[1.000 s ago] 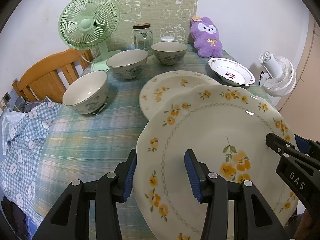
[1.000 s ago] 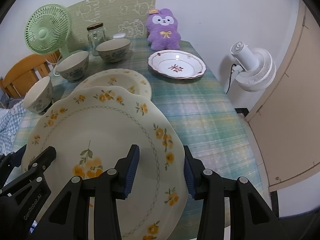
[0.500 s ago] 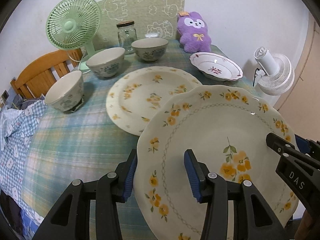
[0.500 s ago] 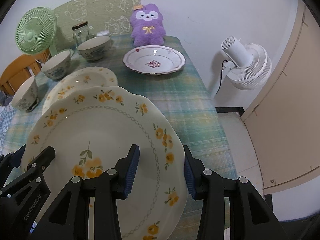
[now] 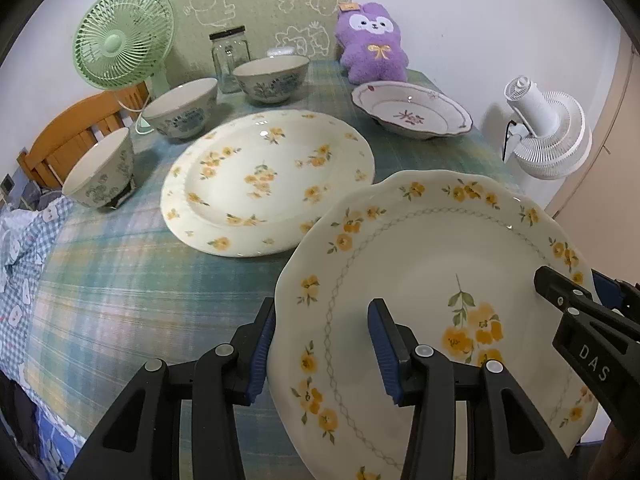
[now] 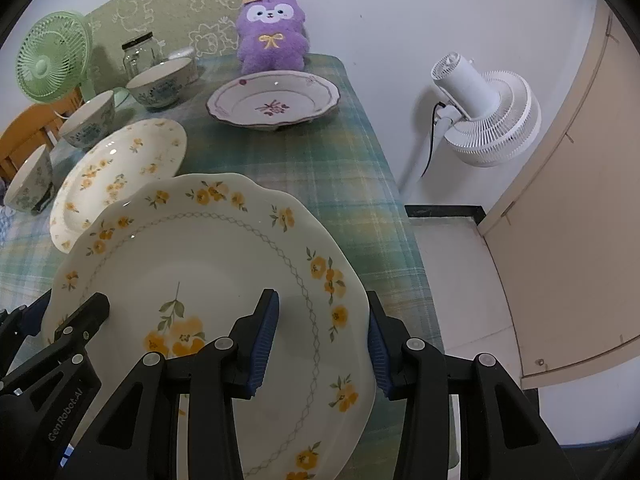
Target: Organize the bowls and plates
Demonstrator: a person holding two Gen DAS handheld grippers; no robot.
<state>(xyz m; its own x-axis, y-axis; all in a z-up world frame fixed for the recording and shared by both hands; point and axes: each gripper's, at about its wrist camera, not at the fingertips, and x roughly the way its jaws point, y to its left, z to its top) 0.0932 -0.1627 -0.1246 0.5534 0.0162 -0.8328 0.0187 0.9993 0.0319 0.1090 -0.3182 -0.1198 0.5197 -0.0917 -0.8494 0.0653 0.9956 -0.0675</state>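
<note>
Both grippers hold one large scalloped plate (image 5: pixel 432 280) with yellow flowers, raised and tilted above the near edge of the bench (image 5: pixel 120 288). The left gripper (image 5: pixel 322 354) is clamped over its rim at about 8 o'clock, one pad above and one below; the right gripper (image 6: pixel 322 344) clamps the rim at about 4 o'clock. A second flowered plate (image 5: pixel 268 184) lies flat on the checked cloth at 11 o'clock from the held one, partly behind it. Three bowls (image 5: pixel 182 110) curve along the far left, and a small red-patterned dish (image 5: pixel 412 114) sits at 1 o'clock before a purple plush toy (image 5: pixel 372 44).
</note>
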